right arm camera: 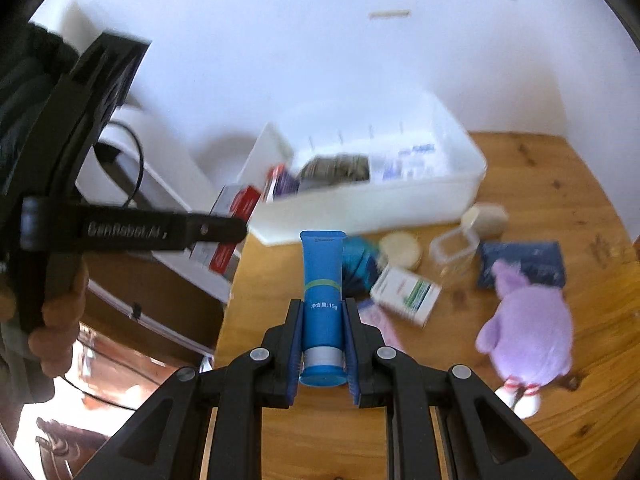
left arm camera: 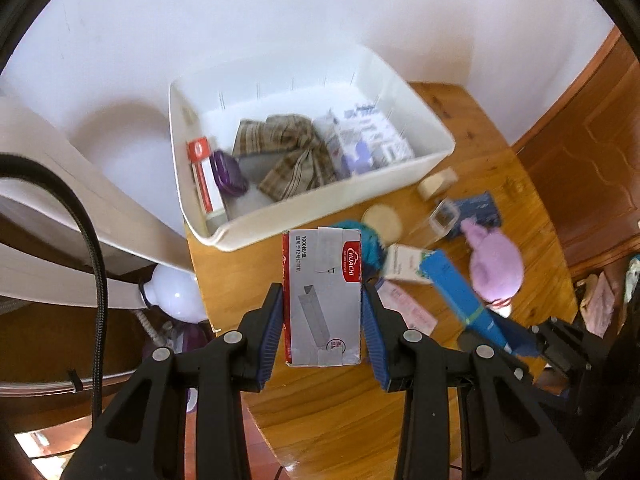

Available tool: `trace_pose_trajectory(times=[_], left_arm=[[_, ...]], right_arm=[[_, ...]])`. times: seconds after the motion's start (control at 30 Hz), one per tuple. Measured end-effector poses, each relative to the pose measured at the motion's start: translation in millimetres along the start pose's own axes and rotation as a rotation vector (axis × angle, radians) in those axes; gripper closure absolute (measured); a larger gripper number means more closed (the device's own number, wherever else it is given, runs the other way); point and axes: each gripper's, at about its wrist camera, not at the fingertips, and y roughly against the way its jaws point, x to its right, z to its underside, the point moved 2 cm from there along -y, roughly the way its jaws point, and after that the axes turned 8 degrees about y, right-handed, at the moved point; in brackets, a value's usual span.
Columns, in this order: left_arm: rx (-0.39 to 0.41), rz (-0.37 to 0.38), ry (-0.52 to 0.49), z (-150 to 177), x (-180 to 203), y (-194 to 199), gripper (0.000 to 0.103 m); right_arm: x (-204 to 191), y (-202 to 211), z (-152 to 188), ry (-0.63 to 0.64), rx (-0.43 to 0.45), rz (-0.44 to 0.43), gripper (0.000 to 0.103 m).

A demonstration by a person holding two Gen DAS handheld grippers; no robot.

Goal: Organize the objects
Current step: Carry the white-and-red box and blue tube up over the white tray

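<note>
My left gripper [left arm camera: 322,292] is shut on a grey and red staples box [left arm camera: 326,280], held in the air just in front of the white bin [left arm camera: 312,216]. My right gripper [right arm camera: 322,306] is shut on a blue tube [right arm camera: 322,276], cap end towards the camera, above the wooden table [right arm camera: 520,168] and short of the bin's front wall [right arm camera: 360,208]. The bin holds a plaid cloth [left arm camera: 288,152], a red and white box [left arm camera: 204,176], a purple item [left arm camera: 228,168] and a white and blue pack [left arm camera: 360,140].
Loose on the table to the right lie a purple plush [right arm camera: 528,332], a white and green box [right arm camera: 408,292], a teal bundle [right arm camera: 360,264], a round cream lid [right arm camera: 402,248], a clear container [right arm camera: 454,252], a tape roll [right arm camera: 484,216] and a dark blue pouch [right arm camera: 524,264]. A white wall stands behind the bin.
</note>
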Motion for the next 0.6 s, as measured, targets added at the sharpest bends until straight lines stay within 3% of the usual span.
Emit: trace_pose_trajectory(times=[0.27,0.6], left_arm=[[0.069,0.019,0.103,-40.5,9.2,38.7,0.062],[0.134,-0.038,0.298,-99.9,7.2,44.4,0.062]], right_arm=[[21.2,30.4,-69.0,0.005,0.069,0.031,0.084],[51.7,5.5,-151.2,-0.102,0.086,-0.014,0.084]])
